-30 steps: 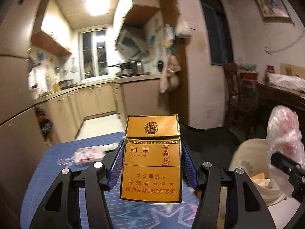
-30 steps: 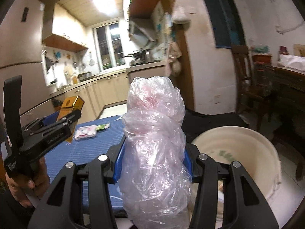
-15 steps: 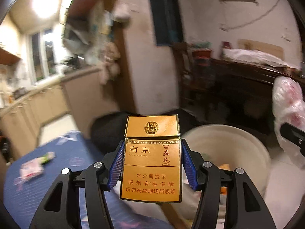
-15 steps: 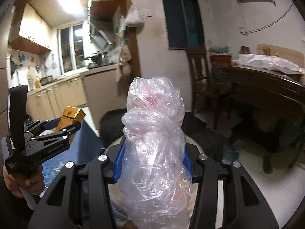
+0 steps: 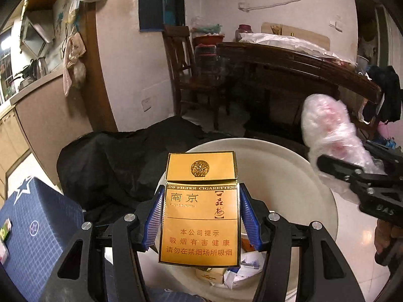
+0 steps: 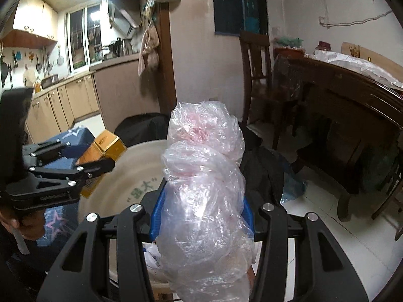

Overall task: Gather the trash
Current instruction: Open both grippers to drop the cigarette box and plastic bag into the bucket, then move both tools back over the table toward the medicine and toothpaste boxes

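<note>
Now left gripper (image 5: 200, 216) clamped on gold cigarette pack (image 5: 200, 224), above the cream bucket (image 5: 289, 176). Right gripper (image 6: 202, 216) clamped on crumpled plastic bag (image 6: 204, 188), also over it.

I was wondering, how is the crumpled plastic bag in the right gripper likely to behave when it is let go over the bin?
The plastic bag looks thin and crinkled, so it is probably very light and may drift rather than drop straight. It bulges around the right gripper, so it is likely soft and may spring back. The cream bin below is wide, so it should still land inside.
</note>
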Tool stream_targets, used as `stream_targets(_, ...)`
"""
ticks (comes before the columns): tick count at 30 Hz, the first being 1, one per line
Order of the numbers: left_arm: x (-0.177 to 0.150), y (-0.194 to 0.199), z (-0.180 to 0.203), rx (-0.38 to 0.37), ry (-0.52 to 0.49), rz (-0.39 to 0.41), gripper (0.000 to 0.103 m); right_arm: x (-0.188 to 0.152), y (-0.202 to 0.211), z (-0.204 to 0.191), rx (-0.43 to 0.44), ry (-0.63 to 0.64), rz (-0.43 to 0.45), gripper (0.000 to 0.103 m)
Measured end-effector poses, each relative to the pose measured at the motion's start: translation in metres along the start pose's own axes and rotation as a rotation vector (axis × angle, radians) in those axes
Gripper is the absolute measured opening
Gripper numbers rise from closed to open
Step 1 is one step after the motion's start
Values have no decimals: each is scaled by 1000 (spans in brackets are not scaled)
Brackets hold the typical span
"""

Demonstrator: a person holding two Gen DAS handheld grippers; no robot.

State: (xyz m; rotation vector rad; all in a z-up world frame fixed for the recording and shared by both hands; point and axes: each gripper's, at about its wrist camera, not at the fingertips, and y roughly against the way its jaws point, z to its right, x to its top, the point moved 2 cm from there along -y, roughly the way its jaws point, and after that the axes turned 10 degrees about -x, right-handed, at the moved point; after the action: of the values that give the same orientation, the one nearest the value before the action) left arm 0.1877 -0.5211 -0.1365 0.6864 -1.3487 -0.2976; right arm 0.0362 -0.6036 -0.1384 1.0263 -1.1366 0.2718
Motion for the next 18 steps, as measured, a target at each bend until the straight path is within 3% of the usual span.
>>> stream_targets(8,4,-12,3,3,-32,-11,58,2,-12,-1,46,34,-24,47)
stream_targets(10,5,-14,2,-9,-31,-9,58,3,-13,-4,67,53,-32,51)
stream_targets(11,5,-15,1,-3,-30,-15,65,3,-16,-5,66,63,-37,57)
stream_targets(12,4,-17,-1,7,-27,-30,82,6,-18,-6,57,65,-34,66)
stream_targets(18,3,-9,-17,18,13,-14,85,2,-16,-3,64,59,-26,67)
